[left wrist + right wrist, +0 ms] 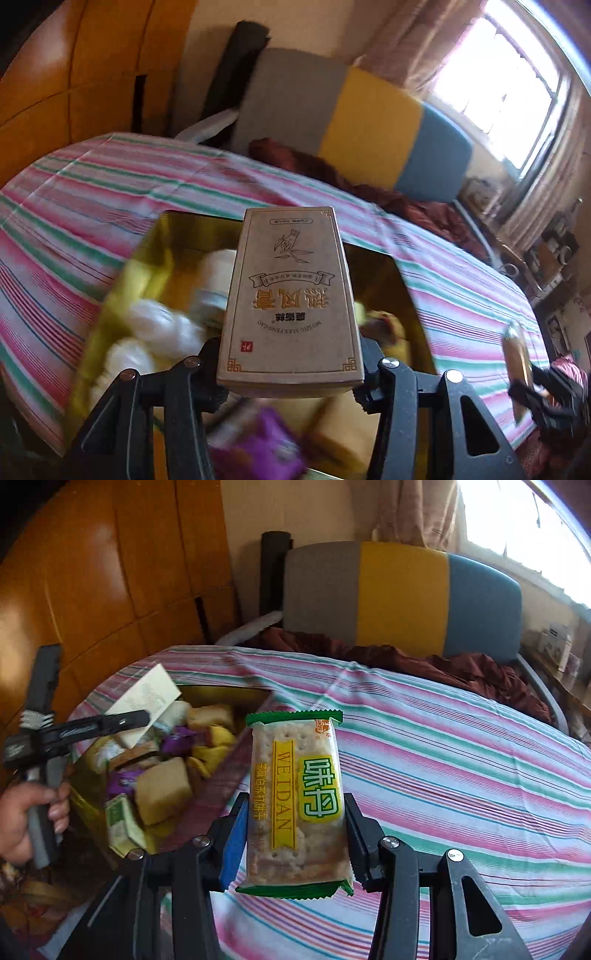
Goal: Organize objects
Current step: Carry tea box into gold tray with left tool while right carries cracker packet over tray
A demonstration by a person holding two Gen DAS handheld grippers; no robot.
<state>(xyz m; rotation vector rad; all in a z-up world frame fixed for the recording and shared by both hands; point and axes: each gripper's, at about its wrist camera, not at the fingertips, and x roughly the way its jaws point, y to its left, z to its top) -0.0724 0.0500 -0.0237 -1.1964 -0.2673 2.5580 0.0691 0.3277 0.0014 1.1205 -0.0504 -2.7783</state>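
Observation:
My left gripper point(291, 369) is shut on a brown cardboard box with gold print point(291, 295), held above an open gold tin point(147, 254) of wrapped snacks. In the right wrist view that tin point(229, 693) lies at the left on the bed, and the left gripper point(129, 720) holds the pale box point(147, 698) over it, with a person's hand point(22, 823) on the handle. My right gripper point(295, 830) is shut on a cracker packet with green ends point(295, 797), held over the striped sheet to the right of the tin. The right gripper point(532, 387) also shows blurred at the left wrist view's right edge.
The striped sheet point(461, 775) covers the bed. A crumpled dark red blanket point(443, 668) lies along the grey, yellow and blue headboard point(402, 598). A wooden wardrobe point(110, 572) stands at the left, a bright window point(498, 85) at the right.

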